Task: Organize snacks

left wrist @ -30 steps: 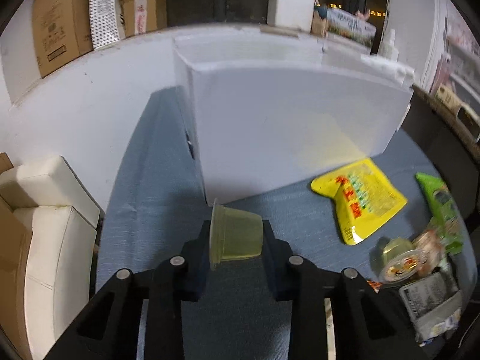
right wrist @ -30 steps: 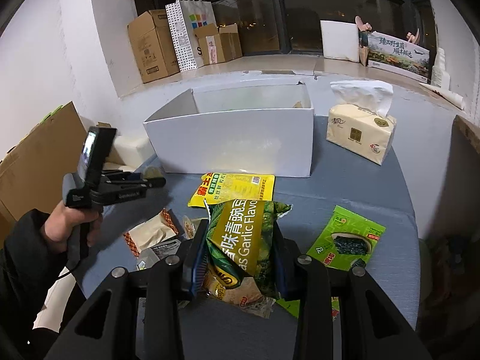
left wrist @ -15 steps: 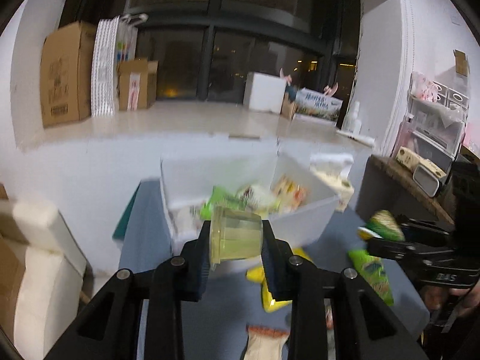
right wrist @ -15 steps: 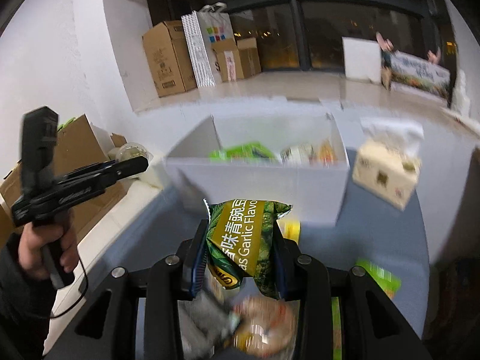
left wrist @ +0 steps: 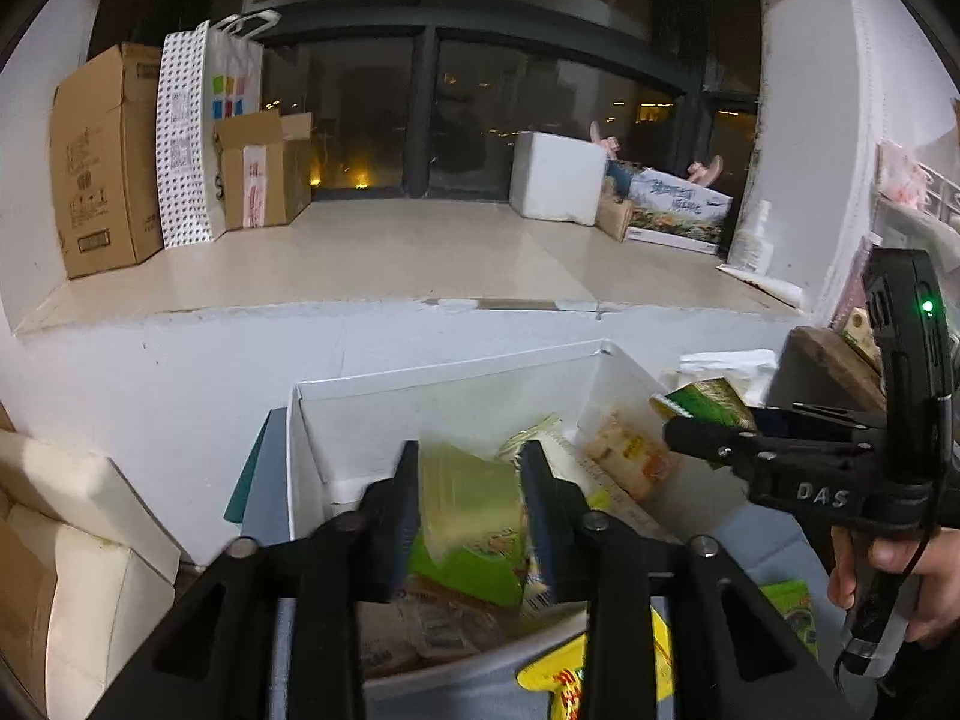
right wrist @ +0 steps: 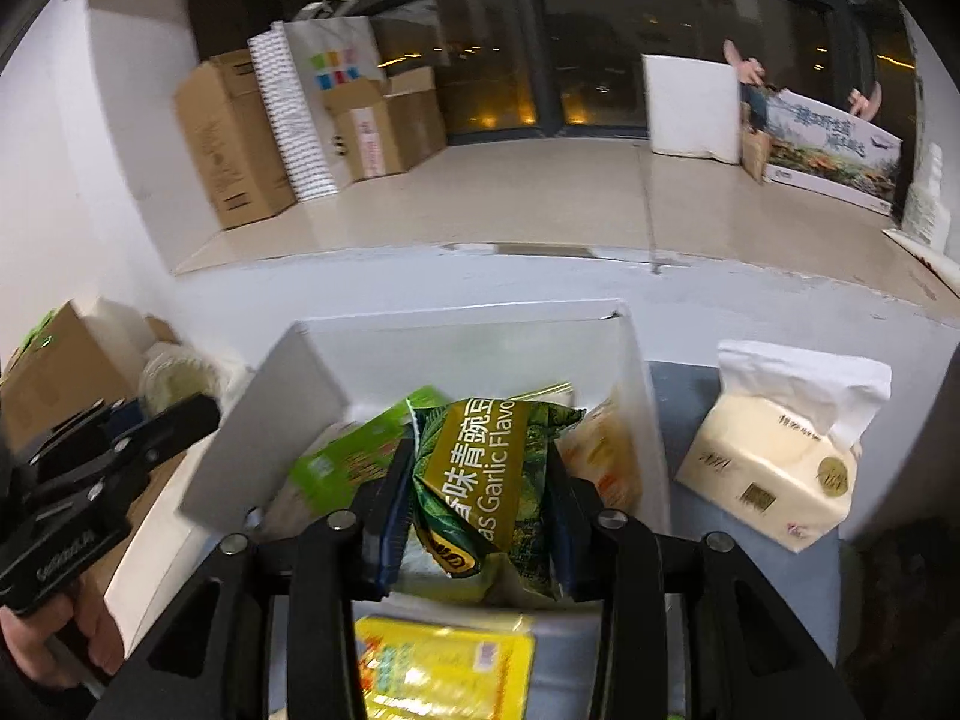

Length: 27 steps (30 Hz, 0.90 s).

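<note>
snacks (right wrist: 360,462) in box (right wrist: 456,324); tissues (right wrist: 774,468) right

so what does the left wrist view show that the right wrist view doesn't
Only the left wrist view: the jelly cup gripped in the left gripper and a green packet on the table.
Only the right wrist view: the whole tissue pack beside the box, and the pea bag filling the right gripper.
Both: the white box holding snacks, and the yellow packet in front of it.
</note>
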Tool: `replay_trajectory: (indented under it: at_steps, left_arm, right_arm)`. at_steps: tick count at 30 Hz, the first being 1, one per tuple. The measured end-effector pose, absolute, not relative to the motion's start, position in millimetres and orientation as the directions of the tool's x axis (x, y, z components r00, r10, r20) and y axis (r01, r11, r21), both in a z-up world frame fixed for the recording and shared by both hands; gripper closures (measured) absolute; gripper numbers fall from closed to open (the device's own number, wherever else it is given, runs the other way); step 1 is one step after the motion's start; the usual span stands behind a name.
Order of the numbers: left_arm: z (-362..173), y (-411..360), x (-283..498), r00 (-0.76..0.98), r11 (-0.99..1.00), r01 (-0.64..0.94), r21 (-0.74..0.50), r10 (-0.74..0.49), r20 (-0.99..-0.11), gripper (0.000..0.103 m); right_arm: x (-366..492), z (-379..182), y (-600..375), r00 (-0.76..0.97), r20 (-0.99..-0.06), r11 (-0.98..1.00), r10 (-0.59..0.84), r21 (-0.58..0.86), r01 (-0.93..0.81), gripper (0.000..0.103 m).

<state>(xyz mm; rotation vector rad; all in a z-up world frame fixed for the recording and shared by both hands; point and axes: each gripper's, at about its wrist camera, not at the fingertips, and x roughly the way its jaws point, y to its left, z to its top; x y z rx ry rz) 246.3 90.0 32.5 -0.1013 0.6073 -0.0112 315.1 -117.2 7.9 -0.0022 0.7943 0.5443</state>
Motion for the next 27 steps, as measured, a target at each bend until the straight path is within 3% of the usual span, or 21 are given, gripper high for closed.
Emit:
replay_trajectory:
  at_steps: [1,2,16,27]
  left_arm:
    - [31.0,92.2,250.2,0.811,0.994,-0.037,-0.101,-0.029,-0.584,0.016]
    - [30.2,94.0,250.9,0.810,0.993,-0.047,-0.111,-0.027,-0.586,0.000]
    - [32.1,91.6,224.0,0.820,0.996,-0.022,-0.085,-0.031,-0.572,0.000]
    - [33.6,82.0,135.5,0.830,0.998,0.035,-0.054,-0.059,-0.554,0.000]
  right_arm:
    - [319.8,7.0,-118.7,0.564,-0.678,0.860,0.471,0.212,-0.463,0.031]
    - [323.6,5.9,-121.0,0.558,-0.681,0.861,0.474,0.225,-0.457,0.000]
    - [307.1,7.6,-141.5,0.576,-0.617,0.838,0.536,0.309,-0.450,0.000]
    - [220.6,2.0,-186.1,0.565,-0.563,0.788,0.603,0.311,-0.531,0.000]
